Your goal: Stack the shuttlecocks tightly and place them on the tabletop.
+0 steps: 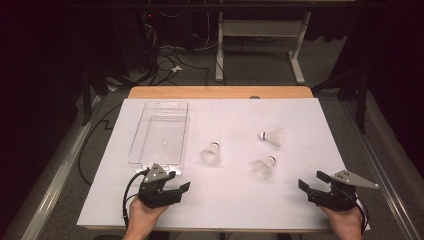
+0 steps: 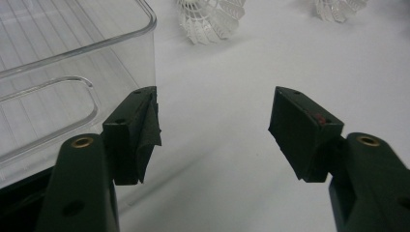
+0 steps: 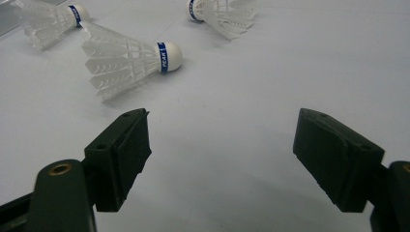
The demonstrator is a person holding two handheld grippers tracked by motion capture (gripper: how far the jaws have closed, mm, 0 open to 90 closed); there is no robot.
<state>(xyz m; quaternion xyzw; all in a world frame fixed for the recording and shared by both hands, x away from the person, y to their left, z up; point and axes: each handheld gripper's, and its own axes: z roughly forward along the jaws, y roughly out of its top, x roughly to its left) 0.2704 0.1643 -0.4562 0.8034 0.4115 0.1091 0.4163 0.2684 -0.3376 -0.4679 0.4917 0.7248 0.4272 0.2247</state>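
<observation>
A dark room with cables on the floor is framing a wooden table [image 1: 220,92] that is wearing a white sheet [image 1: 225,200]. At the near edge the left hand [image 1: 142,216] is holding the left gripper [image 1: 181,181] just off the near end of the clear plastic bin [image 1: 160,132], jaws standing wide apart with nothing between them. Over at the right the right hand [image 1: 345,220] is keeping the right gripper [image 1: 310,181] low, pointing inward, its jaws also gaping and empty.

Three white shuttlecocks are lying on their sides mid-sheet: the left shuttlecock [image 1: 210,153] beside the bin, the near shuttlecock [image 1: 263,166], and the far shuttlecock [image 1: 271,136] beyond it, all apart from both grippers.

The right gripper view is giving us the detail: a blue band reading PEAK below the near shuttlecock's [image 3: 126,60] white cork. The left gripper view is showing the bin's [image 2: 72,72] ribbed floor and handle cut-out right beside its left jaw, touching or not I cannot tell.
</observation>
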